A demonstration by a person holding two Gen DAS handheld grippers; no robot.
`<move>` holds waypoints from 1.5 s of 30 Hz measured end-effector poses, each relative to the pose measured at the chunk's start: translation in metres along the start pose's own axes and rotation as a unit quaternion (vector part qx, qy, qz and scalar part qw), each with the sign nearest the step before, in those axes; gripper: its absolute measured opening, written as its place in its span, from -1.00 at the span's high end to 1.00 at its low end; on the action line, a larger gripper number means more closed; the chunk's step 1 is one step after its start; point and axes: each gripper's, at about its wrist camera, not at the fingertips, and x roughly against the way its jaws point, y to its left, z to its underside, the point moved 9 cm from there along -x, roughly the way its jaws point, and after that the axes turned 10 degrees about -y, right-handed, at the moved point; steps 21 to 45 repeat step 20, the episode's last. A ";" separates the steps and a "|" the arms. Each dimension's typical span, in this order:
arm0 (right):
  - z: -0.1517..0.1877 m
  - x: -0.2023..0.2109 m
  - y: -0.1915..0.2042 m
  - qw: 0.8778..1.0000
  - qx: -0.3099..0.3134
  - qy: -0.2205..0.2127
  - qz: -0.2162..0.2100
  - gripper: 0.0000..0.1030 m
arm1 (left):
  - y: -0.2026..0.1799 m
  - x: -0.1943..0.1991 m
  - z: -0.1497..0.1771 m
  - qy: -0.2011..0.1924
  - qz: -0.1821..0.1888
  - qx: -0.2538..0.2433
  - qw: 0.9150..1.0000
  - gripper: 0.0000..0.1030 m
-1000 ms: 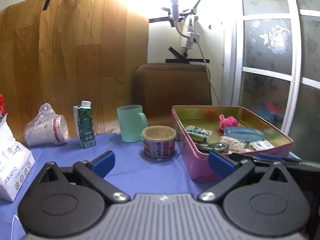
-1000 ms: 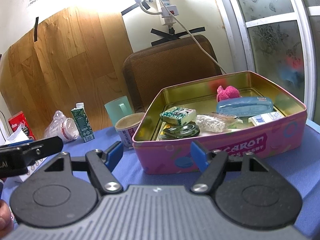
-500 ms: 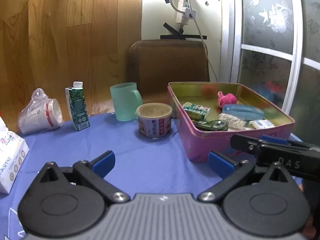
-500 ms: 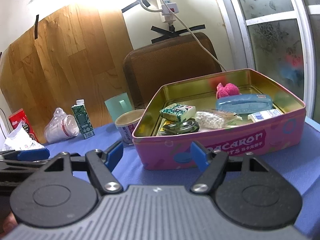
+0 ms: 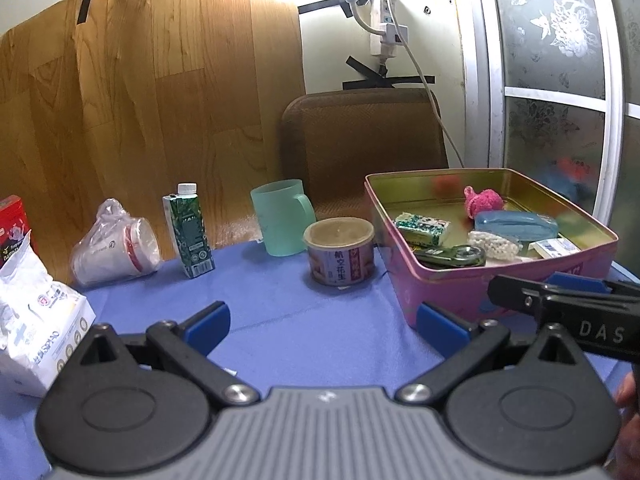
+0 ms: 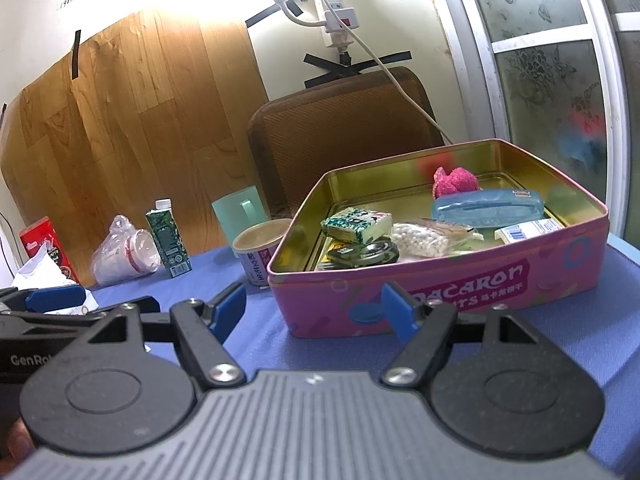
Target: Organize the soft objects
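Progress: I think just starting | left gripper (image 5: 322, 322) and right gripper (image 6: 314, 306): wide open, both empty | pink fluffy toy (image 6: 454, 181) sits inside pink tin (image 6: 440, 280) | left: sort the soft things.

Red box (image 5: 12, 220) cut by the left frame edge in the left wrist view, lower part hidden behind the white packet (image 5: 36, 312). Right tool (image 5: 560, 304) only partly in that frame, its body runs off the right edge. In the right wrist view the left tool (image 6: 52, 304) is likewise cropped at the left edge. Can (image 6: 260, 252) half hidden behind the pink tin (image 6: 460, 288) there, label only partly readable. Tin lettering partly blocked by a blue pad (image 6: 396, 312). Dark green item (image 6: 360, 254) in the tin lies under the green-white packet (image 6: 356, 224); can't tell what it is. Shapes behind the frosted glass (image 6: 580, 136) are blurred colour only. Print on the carton (image 5: 188, 232) too small to read.
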 end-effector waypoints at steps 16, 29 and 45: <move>0.001 0.001 0.000 1.000 0.000 0.002 0.000 -0.50 | -0.001 -0.001 0.009 0.024 0.017 0.007 1.000 -0.99; 0.004 0.003 -0.001 1.000 -0.001 0.003 -0.001 -0.50 | -0.002 0.000 0.009 0.023 0.026 0.009 0.999 -0.99; 0.004 0.003 -0.001 1.000 -0.001 0.003 -0.001 -0.50 | -0.002 0.000 0.009 0.023 0.026 0.009 0.999 -0.99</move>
